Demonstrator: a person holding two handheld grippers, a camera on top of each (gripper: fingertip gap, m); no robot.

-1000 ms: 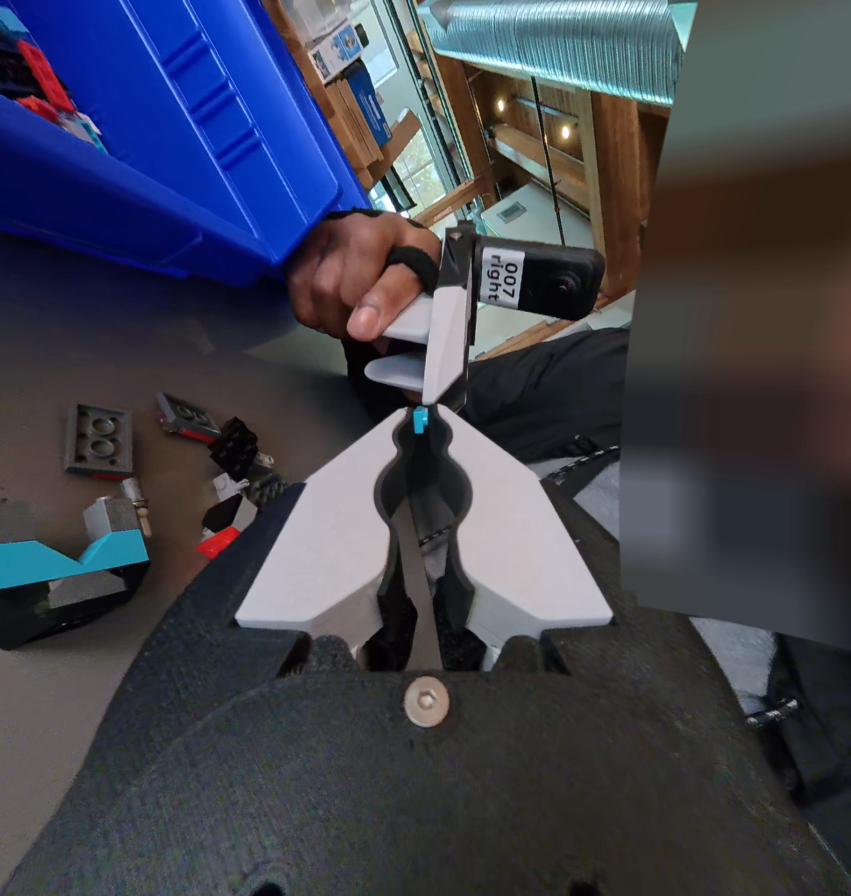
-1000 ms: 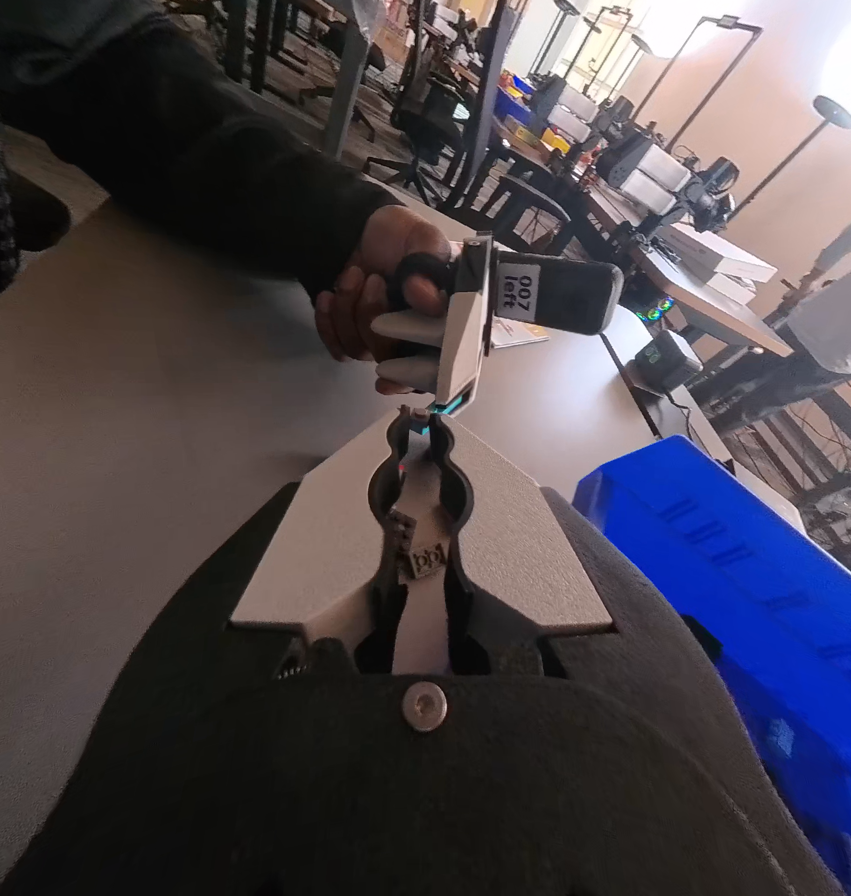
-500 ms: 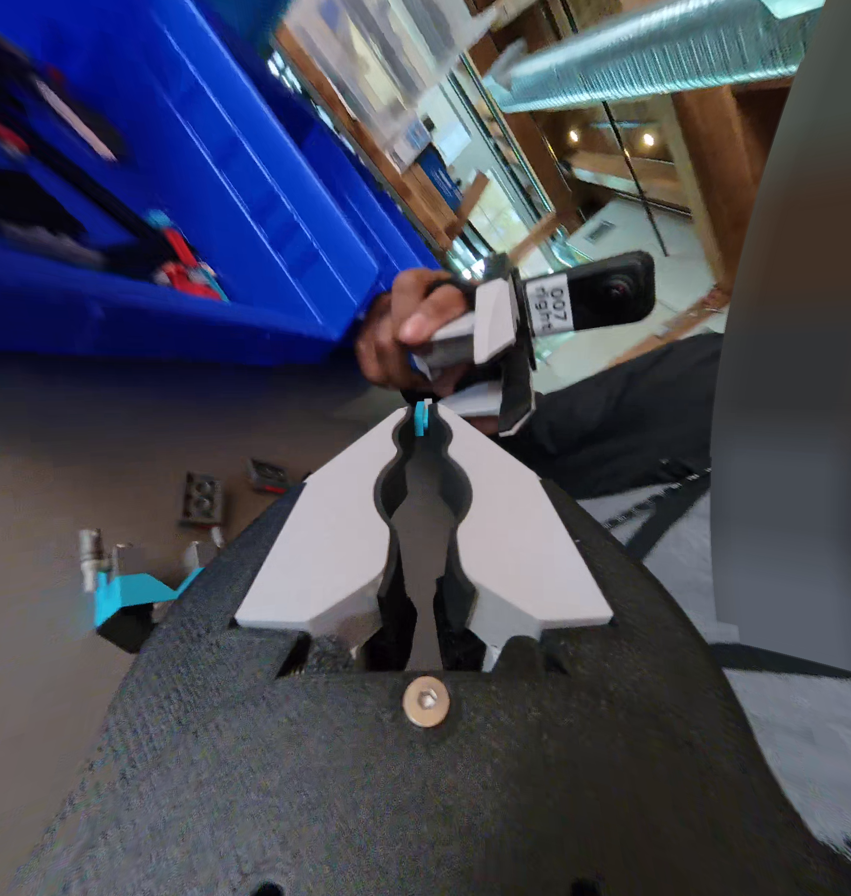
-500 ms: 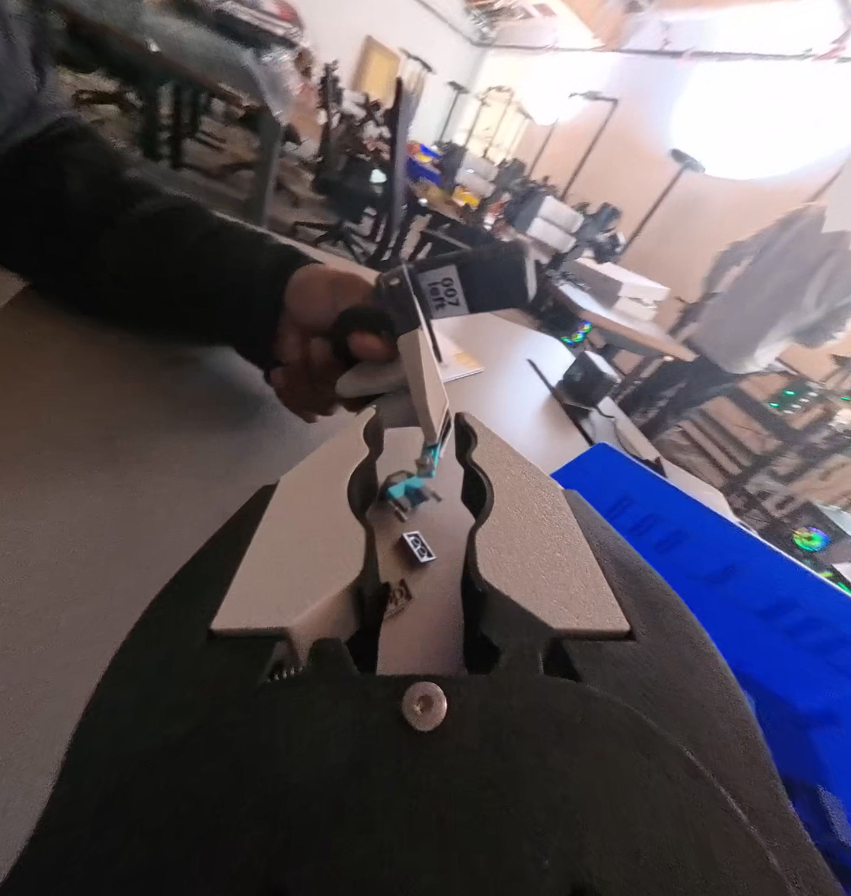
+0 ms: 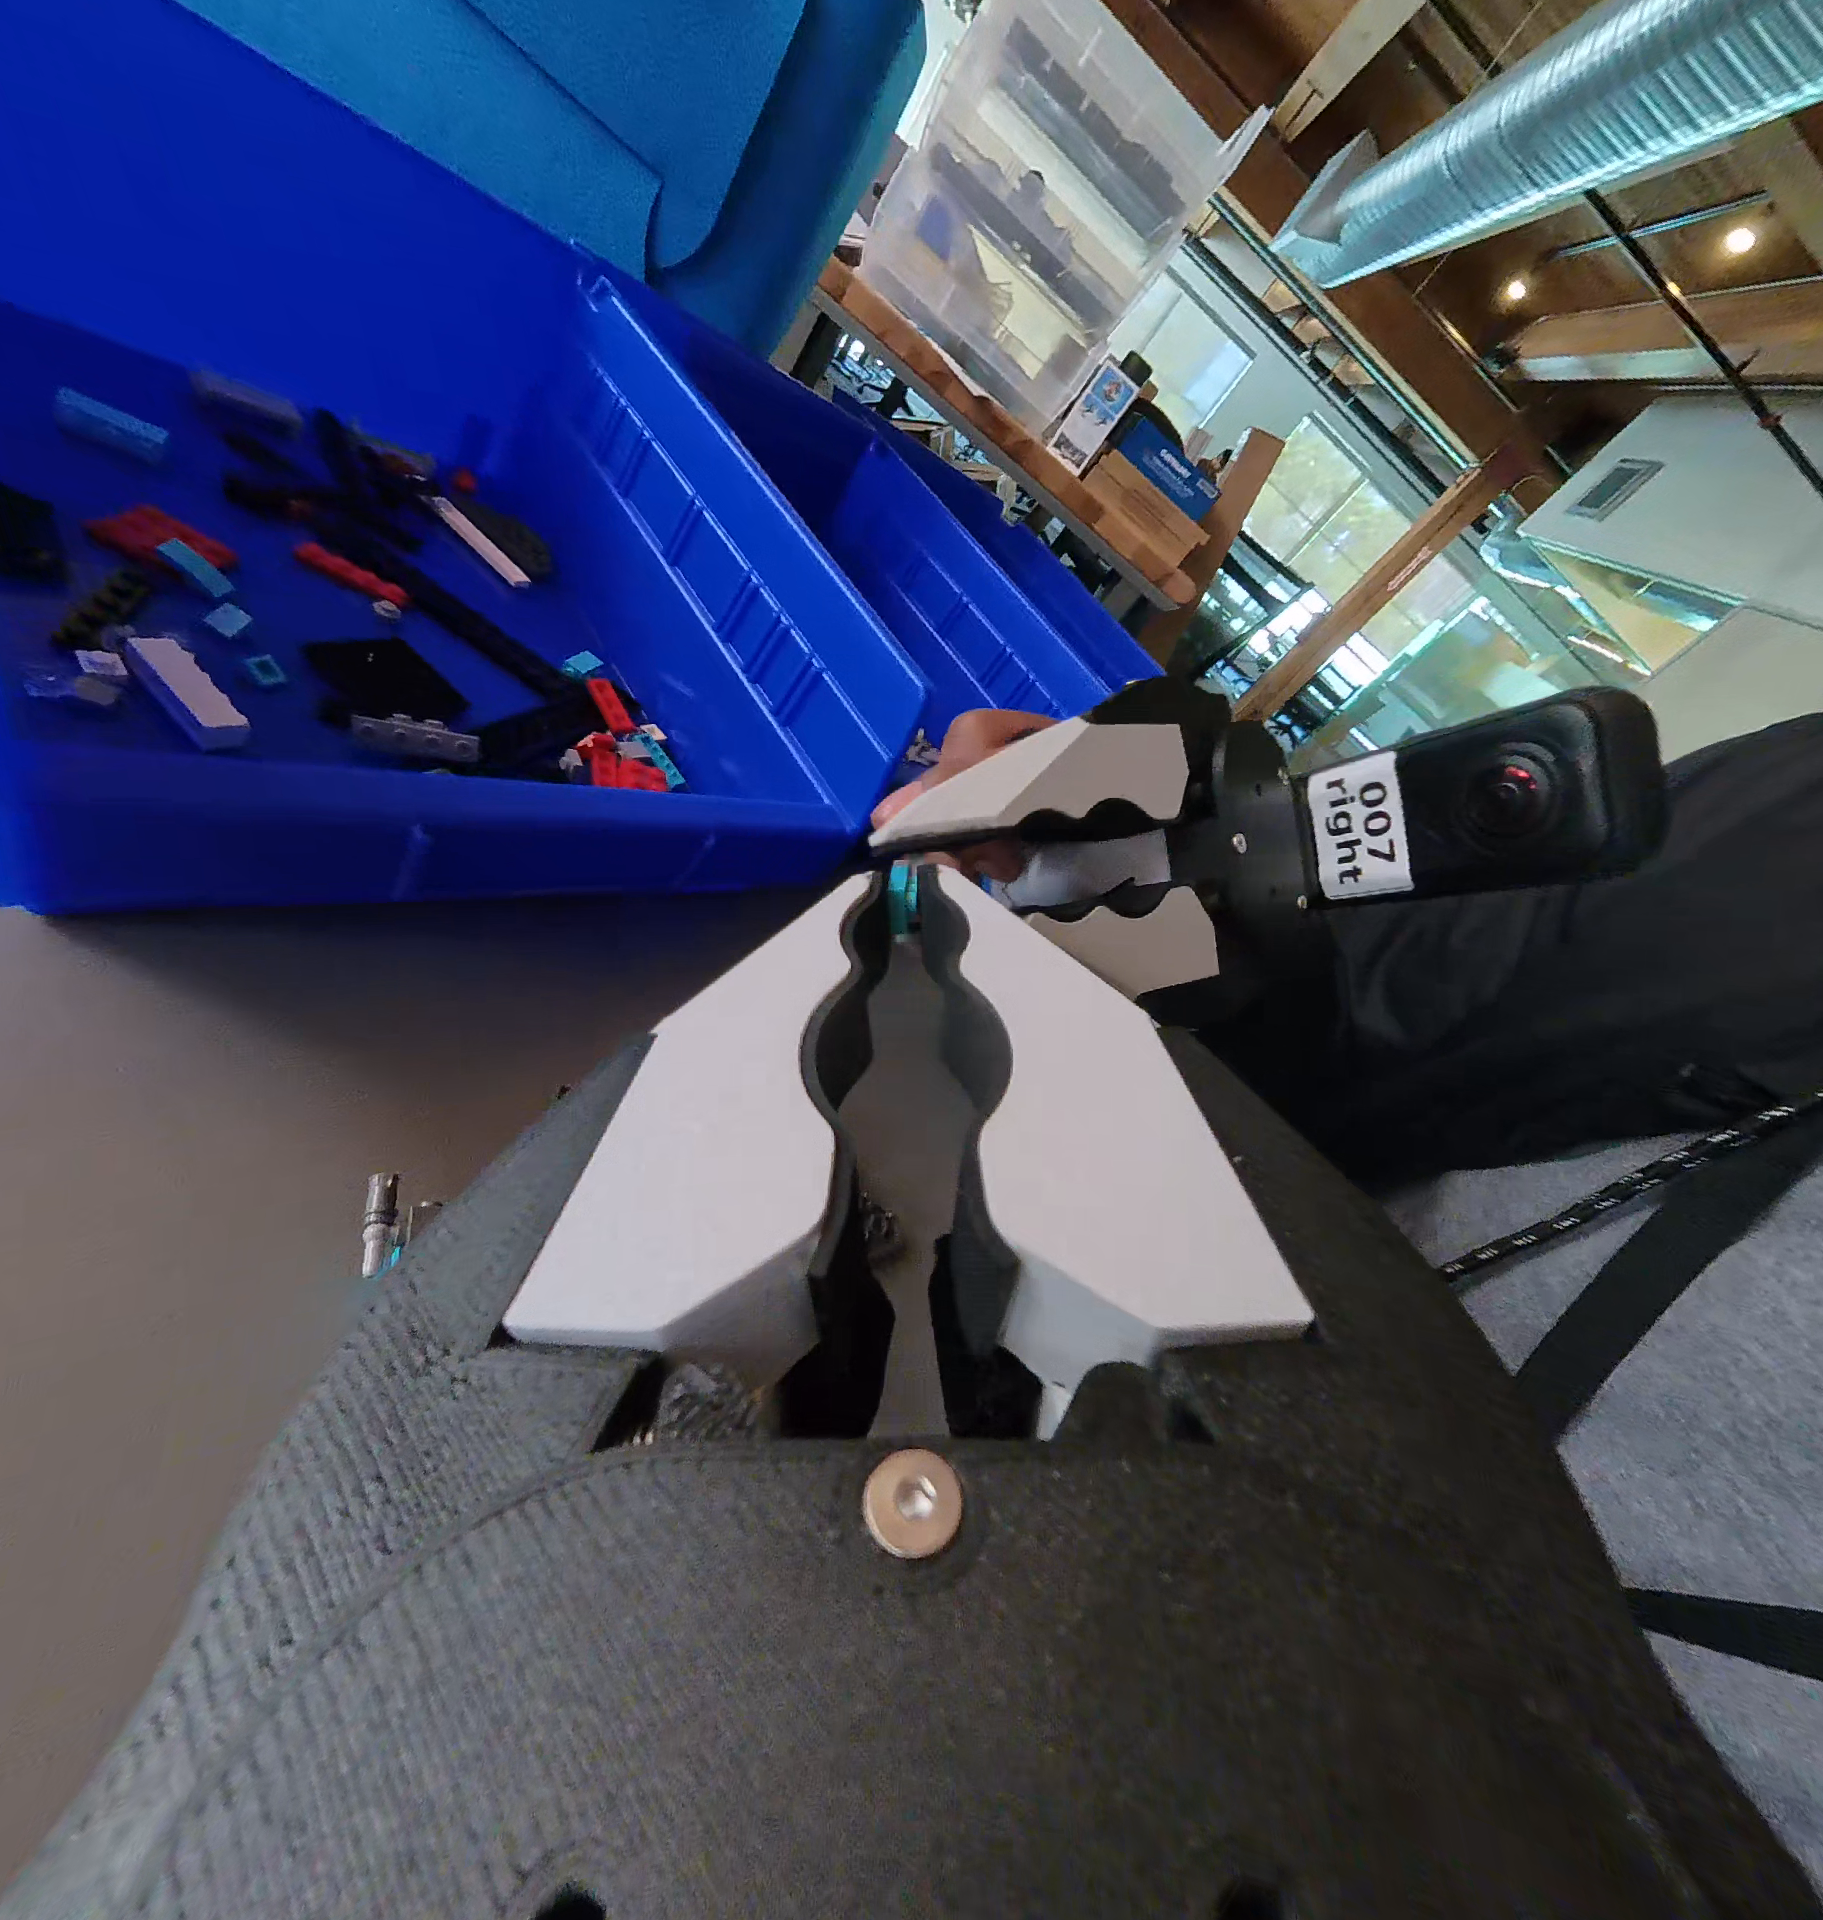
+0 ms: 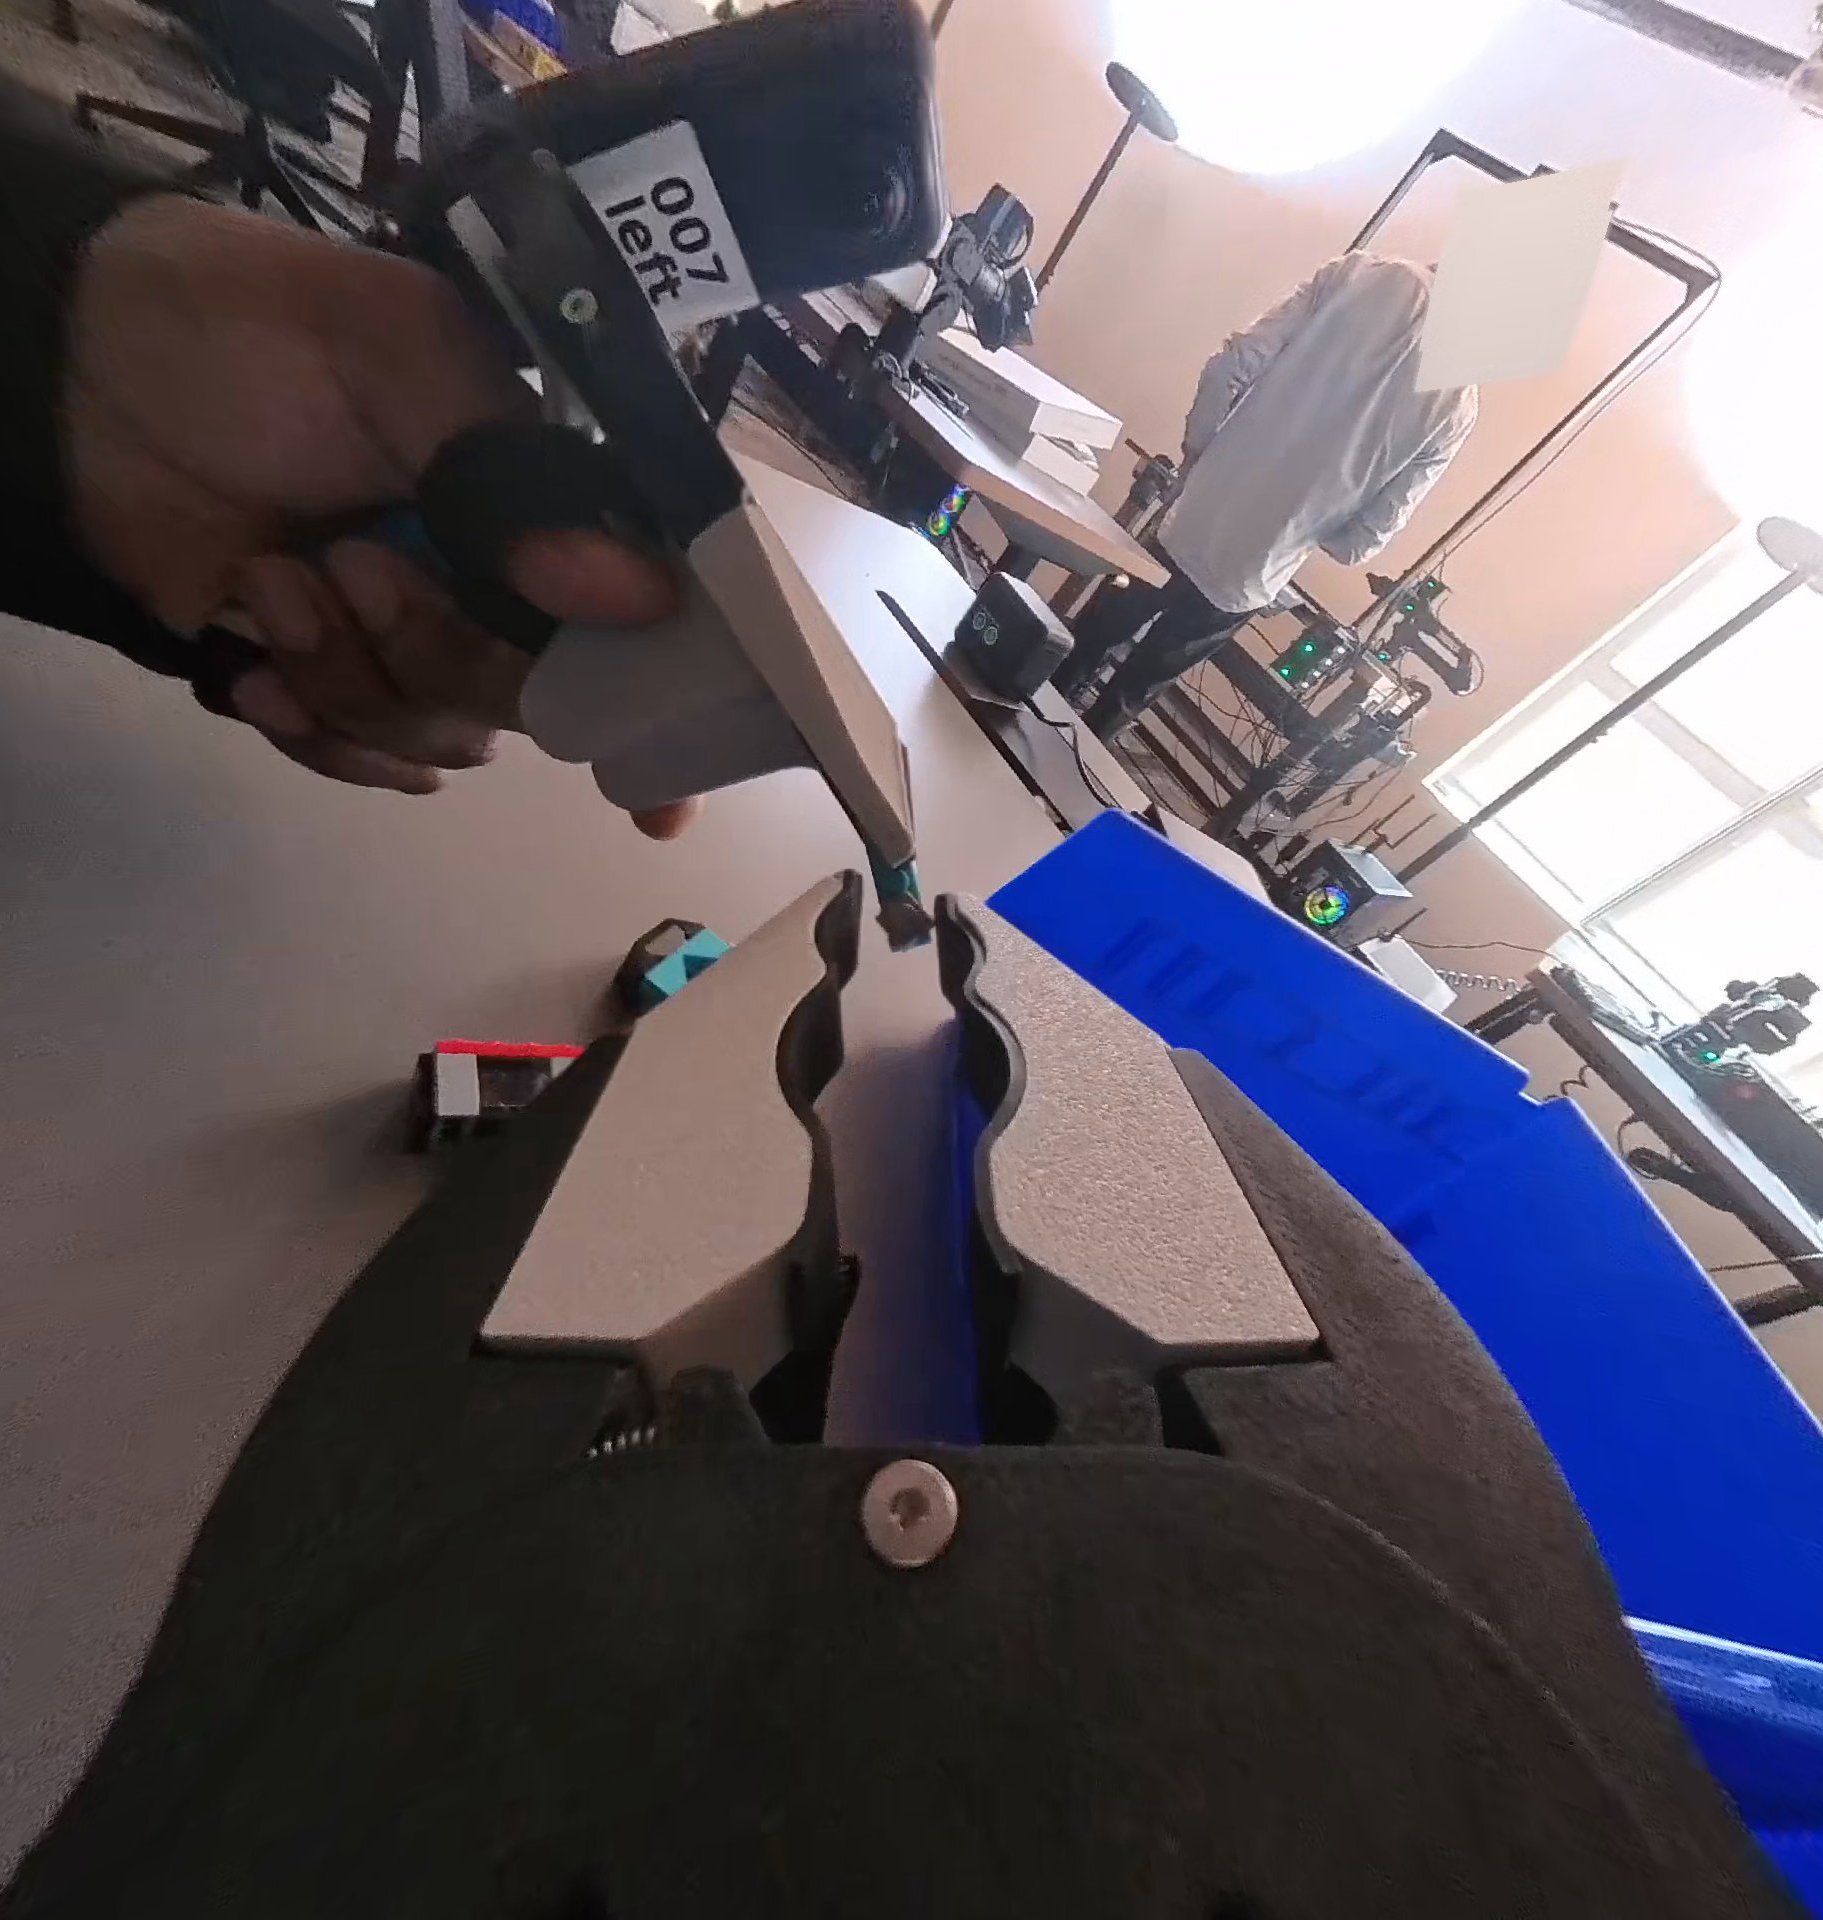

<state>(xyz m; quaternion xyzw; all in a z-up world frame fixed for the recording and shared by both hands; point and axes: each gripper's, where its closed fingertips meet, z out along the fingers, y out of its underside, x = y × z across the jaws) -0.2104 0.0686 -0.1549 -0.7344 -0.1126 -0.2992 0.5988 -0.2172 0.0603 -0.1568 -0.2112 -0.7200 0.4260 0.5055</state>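
Teal brick piece (image 5: 901,912): it is pinched at the very tips of the left gripper (image 5: 902,894), above the grey table (image 5: 159,1091) and just beside the near corner of the blue bin (image 5: 678,821). Only a small part of it shows between the pads. The right wrist view shows it hanging below the left tips, with a darker part under the teal.

Left gripper: closed down to the width of the piece, nothing else in it. A hand (image 6: 294,520) in a dark sleeve grips the handle, one finger through the black trigger loop. The tool is pitched steeply down toward the table.

Right gripper (image 6: 891,920): jaws parted by a narrow gap and holding nothing. The hanging piece sits at the mouth of that gap. Whether either pad touches it cannot be determined. The tool lies low, across the left gripper's line.

Judgement: the hold is shallow, so a twist at the tips would likely tilt the piece. Keeping both tools steady and square looks advisable.

Surroundings: loose bricks (image 5: 367,623) lie in the bin. A teal-and-black block (image 6: 673,961) and a red-topped assembly (image 6: 491,1081) rest on the table beside the right gripper.
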